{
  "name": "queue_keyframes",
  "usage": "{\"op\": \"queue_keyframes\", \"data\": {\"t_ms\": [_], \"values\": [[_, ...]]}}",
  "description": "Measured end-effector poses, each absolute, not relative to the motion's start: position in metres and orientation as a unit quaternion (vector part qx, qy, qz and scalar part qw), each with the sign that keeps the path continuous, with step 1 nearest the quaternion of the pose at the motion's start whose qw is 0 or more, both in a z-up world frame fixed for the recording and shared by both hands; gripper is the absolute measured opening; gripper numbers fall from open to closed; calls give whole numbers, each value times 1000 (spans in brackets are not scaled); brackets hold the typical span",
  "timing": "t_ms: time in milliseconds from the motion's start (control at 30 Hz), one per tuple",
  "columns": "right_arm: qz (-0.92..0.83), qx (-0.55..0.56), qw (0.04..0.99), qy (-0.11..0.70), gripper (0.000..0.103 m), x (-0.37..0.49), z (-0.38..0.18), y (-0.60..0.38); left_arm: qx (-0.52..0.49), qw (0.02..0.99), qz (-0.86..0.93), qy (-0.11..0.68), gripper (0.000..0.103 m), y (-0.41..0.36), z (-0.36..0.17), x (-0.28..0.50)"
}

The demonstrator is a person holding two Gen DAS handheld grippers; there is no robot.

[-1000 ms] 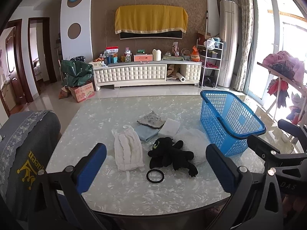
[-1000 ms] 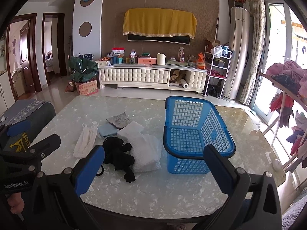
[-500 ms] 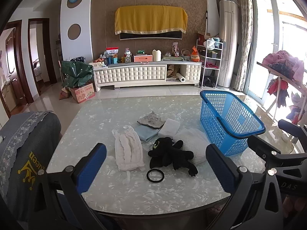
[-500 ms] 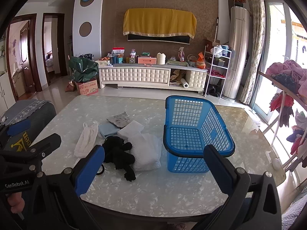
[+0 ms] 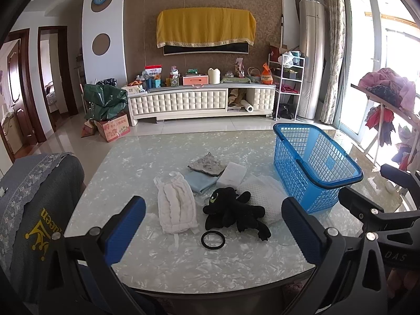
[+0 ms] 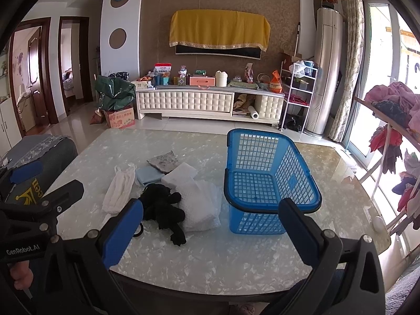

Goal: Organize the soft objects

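A black plush toy (image 5: 235, 210) lies on the marble table (image 5: 183, 257) beside a white quilted cloth (image 5: 176, 207), a white waffle cloth (image 5: 265, 191), a light blue cloth (image 5: 199, 182), a white sponge pad (image 5: 232, 174), a grey rag (image 5: 207, 164) and a black ring (image 5: 213, 240). An empty blue basket (image 5: 312, 162) stands to the right. My left gripper (image 5: 214, 231) is open and empty, held above the near table edge. My right gripper (image 6: 210, 231) is open and empty, in front of the basket (image 6: 265, 181) and the plush (image 6: 164, 210).
A grey-covered chair back (image 5: 29, 204) stands at the table's left edge. A clothes rack (image 6: 393, 120) with garments is on the right. A TV cabinet (image 5: 199, 102) with clutter lines the far wall beyond the floor.
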State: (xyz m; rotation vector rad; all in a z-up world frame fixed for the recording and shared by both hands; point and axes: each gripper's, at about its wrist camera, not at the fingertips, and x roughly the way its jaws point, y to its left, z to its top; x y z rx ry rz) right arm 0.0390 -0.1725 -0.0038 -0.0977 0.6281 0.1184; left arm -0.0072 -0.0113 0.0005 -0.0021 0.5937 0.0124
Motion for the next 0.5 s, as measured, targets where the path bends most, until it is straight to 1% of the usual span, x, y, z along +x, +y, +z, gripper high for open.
{"op": "queue_keyframes", "data": {"t_ms": [500], "values": [[61, -46, 947, 311, 103, 36, -6, -175, -2, 956, 1, 293, 103, -12, 1, -9]]}}
